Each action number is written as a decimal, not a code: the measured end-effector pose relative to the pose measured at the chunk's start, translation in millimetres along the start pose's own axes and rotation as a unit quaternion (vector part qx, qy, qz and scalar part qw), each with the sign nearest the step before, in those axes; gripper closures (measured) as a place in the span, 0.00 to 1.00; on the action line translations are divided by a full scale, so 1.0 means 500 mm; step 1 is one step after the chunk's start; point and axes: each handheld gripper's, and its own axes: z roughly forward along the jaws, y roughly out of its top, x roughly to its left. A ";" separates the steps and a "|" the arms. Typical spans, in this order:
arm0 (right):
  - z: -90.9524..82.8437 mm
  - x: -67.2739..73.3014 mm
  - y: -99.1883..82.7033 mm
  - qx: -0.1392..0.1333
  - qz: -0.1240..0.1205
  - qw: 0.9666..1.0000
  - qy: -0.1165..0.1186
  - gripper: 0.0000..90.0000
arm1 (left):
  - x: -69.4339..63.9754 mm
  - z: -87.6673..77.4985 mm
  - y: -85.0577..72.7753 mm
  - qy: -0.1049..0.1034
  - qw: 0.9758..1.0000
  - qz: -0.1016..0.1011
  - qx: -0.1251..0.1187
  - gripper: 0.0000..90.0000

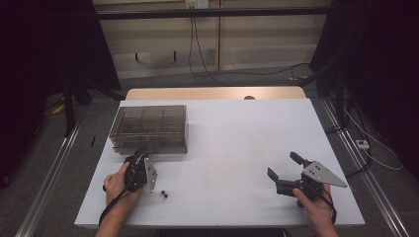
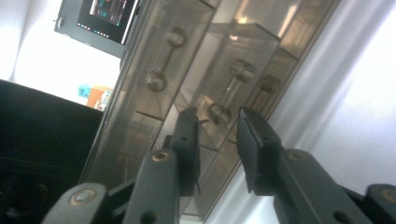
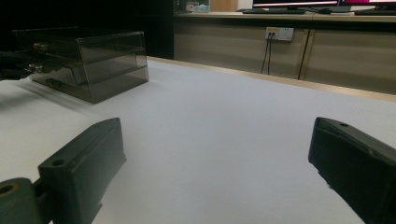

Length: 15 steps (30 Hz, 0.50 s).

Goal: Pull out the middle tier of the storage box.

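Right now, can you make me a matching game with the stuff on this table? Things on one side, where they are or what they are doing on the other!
Things:
1. drawer box
2. left gripper
3. right gripper
4. two small dark beads

Places or states:
A. jaws wide apart over bare table
B. lying loose on the white table beside the person's left hand
C. smoky see-through, at the table's far left
D. jaws either side of a drawer handle, with gaps showing

Pairs: 1-C, 2-D, 3-A, 4-B

A smoky grey see-through drawer box (image 1: 148,129) sits on a white table (image 1: 232,143), two dark beads (image 1: 163,193) nearby.
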 end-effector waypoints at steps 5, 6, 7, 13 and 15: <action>0.000 0.000 0.000 0.000 0.000 1.000 0.000 0.03 | 0.007 -0.007 -0.003 -0.007 0.999 -0.049 -0.010 0.70; 0.001 0.001 0.000 0.000 0.001 1.000 0.000 0.03 | 0.010 -0.007 -0.004 -0.009 0.998 -0.064 -0.013 0.67; 0.001 0.001 0.000 0.000 0.001 1.000 0.000 0.03 | 0.013 -0.007 -0.004 -0.013 0.997 -0.079 -0.015 0.65; 0.001 0.002 0.000 -0.001 0.003 1.000 0.000 0.03 | 0.025 -0.011 0.001 -0.040 0.985 -0.162 -0.038 0.57; 0.001 0.001 -0.001 0.000 0.004 1.000 -0.001 0.03 | 0.029 -0.012 0.001 -0.051 0.981 -0.185 -0.039 0.54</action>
